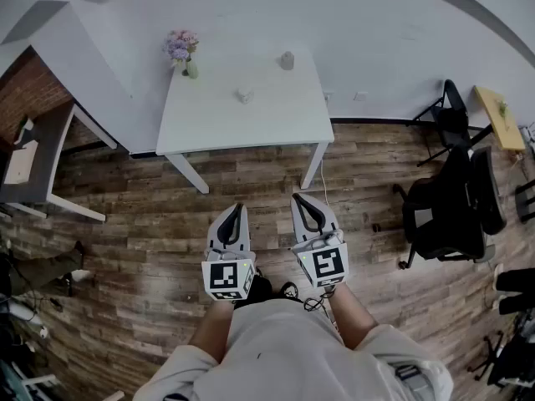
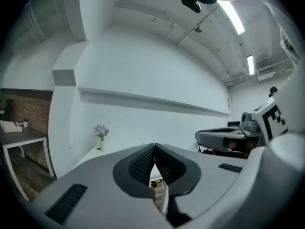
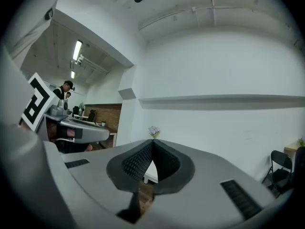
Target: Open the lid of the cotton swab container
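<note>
1. The person's pale short-sleeved shirt (image 1: 284,345) is filling the bottom of the head view, and both bare forearms are reaching forward from it.
2. The grey-and-white left gripper (image 1: 241,207) is being held level above the floor. In the left gripper view its tongs are pressing together at the tips, and nothing is pinched between the ribbed black pads (image 2: 140,166).
3. The matching right gripper (image 1: 295,197) is hovering just beside it, also level. Its tongs are likewise pressing together on nothing, and the ribbed pads (image 3: 136,163) are meeting at the tips.
4. Each gripper is carrying a white cube with black square markers (image 1: 227,278) at its rear end.
5. A brown wood-plank floor (image 1: 167,224) is lying under both grippers.
6. A white rectangular bench (image 1: 251,128) is standing ahead against the white wall, well apart from both tongs.
7. Two small things are sitting on the bench: a pale squat item (image 1: 243,95) near the middle and a greyish upright jar (image 1: 287,60) towards the far edge. Neither is clear enough to tell which holds the cotton swabs, or how its lid is sitting.
8. A small pale vase of pink and purple flowers (image 1: 181,53) is standing at the bench's far left corner.
9. Black office chairs (image 1: 451,207) are standing off to the right.
</note>
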`<move>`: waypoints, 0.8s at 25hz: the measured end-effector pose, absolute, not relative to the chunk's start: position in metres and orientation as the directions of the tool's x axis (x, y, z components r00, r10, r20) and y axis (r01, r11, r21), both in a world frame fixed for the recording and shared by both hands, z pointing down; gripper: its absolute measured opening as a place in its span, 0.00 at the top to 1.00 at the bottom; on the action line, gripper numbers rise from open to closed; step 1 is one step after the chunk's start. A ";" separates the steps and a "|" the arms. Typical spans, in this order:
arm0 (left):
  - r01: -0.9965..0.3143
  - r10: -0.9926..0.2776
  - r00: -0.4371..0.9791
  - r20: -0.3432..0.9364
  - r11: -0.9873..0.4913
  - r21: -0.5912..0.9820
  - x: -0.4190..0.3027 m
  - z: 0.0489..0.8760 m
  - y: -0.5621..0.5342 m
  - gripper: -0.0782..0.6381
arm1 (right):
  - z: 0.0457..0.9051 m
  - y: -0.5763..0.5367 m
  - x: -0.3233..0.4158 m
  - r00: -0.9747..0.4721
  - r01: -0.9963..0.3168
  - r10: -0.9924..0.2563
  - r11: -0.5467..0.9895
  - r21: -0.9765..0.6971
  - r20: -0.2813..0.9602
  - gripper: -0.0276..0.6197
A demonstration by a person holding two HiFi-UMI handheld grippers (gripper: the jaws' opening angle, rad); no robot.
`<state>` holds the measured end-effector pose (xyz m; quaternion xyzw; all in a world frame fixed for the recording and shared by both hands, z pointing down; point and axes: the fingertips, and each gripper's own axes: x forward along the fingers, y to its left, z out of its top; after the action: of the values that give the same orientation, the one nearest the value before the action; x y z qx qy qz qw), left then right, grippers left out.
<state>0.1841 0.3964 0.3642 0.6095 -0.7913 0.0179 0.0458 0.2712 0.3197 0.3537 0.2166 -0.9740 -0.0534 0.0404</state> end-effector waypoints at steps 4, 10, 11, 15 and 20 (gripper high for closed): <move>-0.967 -0.964 -0.253 0.082 0.255 0.023 0.171 0.357 0.393 0.86 | 0.352 0.319 0.262 -0.897 -0.422 -0.432 0.901 0.103 0.096 0.96; -0.967 -0.965 -0.251 0.077 0.253 0.025 0.161 0.353 0.396 0.86 | 0.352 0.325 0.251 -0.899 -0.412 -0.424 0.904 0.116 0.108 0.96; -0.967 -0.965 -0.250 0.077 0.252 0.024 0.161 0.354 0.395 0.86 | 0.353 0.324 0.252 -0.899 -0.414 -0.426 0.903 0.117 0.105 0.96; -0.970 -0.966 -0.241 0.093 0.243 0.022 0.168 0.362 0.394 0.86 | 0.361 0.322 0.257 -0.897 -0.413 -0.424 0.905 0.102 0.125 0.96; -0.973 -0.967 -0.223 0.126 0.229 0.034 0.179 0.376 0.399 0.86 | 0.374 0.327 0.264 -0.902 -0.401 -0.408 0.913 0.077 0.142 0.96</move>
<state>0.1788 0.3992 0.3762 0.6204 -0.7816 0.0260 0.0598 0.2642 0.3266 0.3744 0.2076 -0.9749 -0.0230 0.0775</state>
